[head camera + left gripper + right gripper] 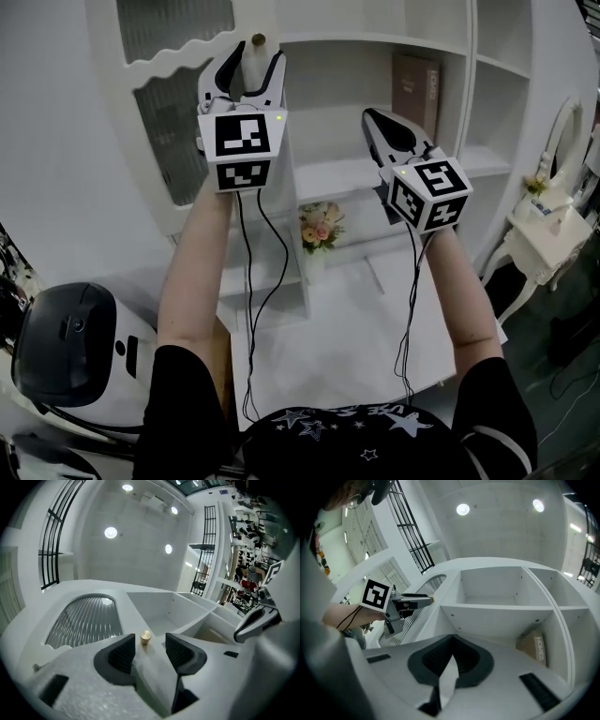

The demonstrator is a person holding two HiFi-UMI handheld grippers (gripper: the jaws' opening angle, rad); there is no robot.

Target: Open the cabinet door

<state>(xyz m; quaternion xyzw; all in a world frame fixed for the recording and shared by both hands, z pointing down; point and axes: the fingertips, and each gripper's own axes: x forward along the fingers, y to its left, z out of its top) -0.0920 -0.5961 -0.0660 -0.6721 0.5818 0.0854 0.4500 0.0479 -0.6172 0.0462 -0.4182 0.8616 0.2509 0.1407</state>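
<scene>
The white cabinet door (pixel 178 122) has a ribbed glass panel (pixel 84 618) and a small gold knob (pixel 258 42) on its right edge. My left gripper (pixel 255 52) is raised to that knob. In the left gripper view the knob (pixel 146 637) lies between the tips of the gripper (pixel 150 641), with a gap on each side, so the jaws are open. My right gripper (pixel 372 116) is held up in front of the open shelves, to the right of the door. It is shut (pixel 452 644) and holds nothing. I cannot tell whether the door is ajar.
A brown box (pixel 417 84) stands on an upper shelf at the right. Below the shelves are a flower bunch (pixel 321 225) and a white table (pixel 356 328). A white rounded machine (pixel 66 356) sits at the lower left and a white dressing table (pixel 548 220) at the right.
</scene>
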